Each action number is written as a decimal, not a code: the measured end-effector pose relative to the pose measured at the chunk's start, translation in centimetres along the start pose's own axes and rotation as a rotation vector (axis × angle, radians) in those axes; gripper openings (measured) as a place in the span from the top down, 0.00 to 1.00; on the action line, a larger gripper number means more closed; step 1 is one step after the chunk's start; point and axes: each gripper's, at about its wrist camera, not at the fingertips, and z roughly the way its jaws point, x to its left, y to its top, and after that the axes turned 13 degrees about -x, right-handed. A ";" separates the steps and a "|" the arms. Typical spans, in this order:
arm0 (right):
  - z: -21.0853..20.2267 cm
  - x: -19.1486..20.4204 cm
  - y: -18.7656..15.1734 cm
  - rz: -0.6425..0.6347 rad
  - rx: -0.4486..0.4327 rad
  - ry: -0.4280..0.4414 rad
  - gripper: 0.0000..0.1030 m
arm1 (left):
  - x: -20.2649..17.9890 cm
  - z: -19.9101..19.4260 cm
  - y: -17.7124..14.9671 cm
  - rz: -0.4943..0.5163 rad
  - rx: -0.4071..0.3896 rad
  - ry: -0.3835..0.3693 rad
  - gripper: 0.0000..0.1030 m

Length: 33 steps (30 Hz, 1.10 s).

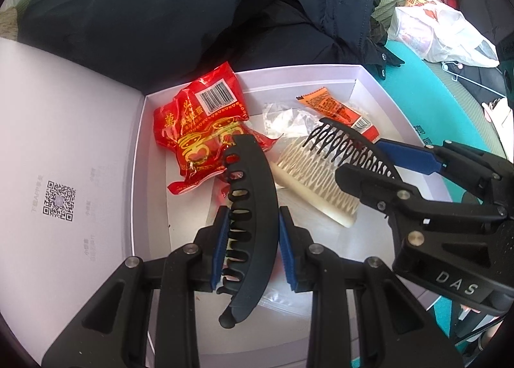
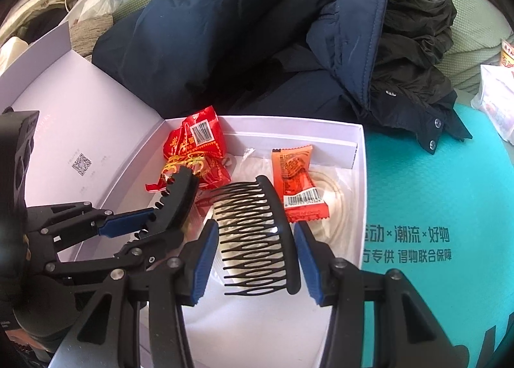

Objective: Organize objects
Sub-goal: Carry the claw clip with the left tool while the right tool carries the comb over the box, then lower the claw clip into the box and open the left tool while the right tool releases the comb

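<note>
The left gripper (image 1: 252,244) is clamped on a black banana hair clip (image 1: 250,207); its blue pads (image 1: 221,249) press on both sides of the clip, which stands over the white box (image 1: 379,85). The clip is long and curved, with a row of teeth on one side.

The right gripper (image 2: 257,247) is clamped on a black hair comb (image 2: 253,233). The spine of the comb lies against the pad on the right, and the tips of the teeth point to the pad on the left. This comb is also held above the box, just beside the clip.

Under the black comb, on the floor of the box, lies a cream comb (image 1: 313,188) of similar form. Farther in, a red snack packet (image 1: 199,124) with a barcode lies near the back left corner, and an orange sachet (image 2: 297,181) lies toward the back right. Between them there is a piece of clear plastic wrap (image 1: 282,117).

The open lid (image 1: 64,156) of the box lies flat to the left and carries a QR code (image 1: 59,199). The box stands on a teal mat (image 2: 433,207) with printed characters. Behind the box a dark blue jacket (image 2: 241,30) is piled up, and far to the right a white plastic bag (image 1: 440,30) can be seen.
</note>
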 end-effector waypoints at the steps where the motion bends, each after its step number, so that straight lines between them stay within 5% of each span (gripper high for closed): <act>1: 0.1 -0.1 0.0 0.001 0.000 -0.001 0.53 | 0.0 0.0 0.0 -0.005 0.000 -0.002 0.73; 12: -0.6 -0.7 0.1 0.007 -0.010 0.043 0.52 | 0.2 -1.6 0.2 -0.015 -0.020 -0.001 0.73; 16: -1.6 -0.8 0.3 0.010 -0.027 -0.011 0.43 | 0.8 -2.8 0.3 -0.018 -0.025 0.015 0.72; 24: -3.7 -1.5 0.6 0.037 -0.020 -0.026 0.40 | 1.3 -5.1 0.9 -0.036 -0.051 0.039 0.50; 33: -7.1 -0.8 2.6 0.020 -0.058 -0.099 0.40 | 1.4 -9.1 2.7 -0.033 -0.109 0.082 0.45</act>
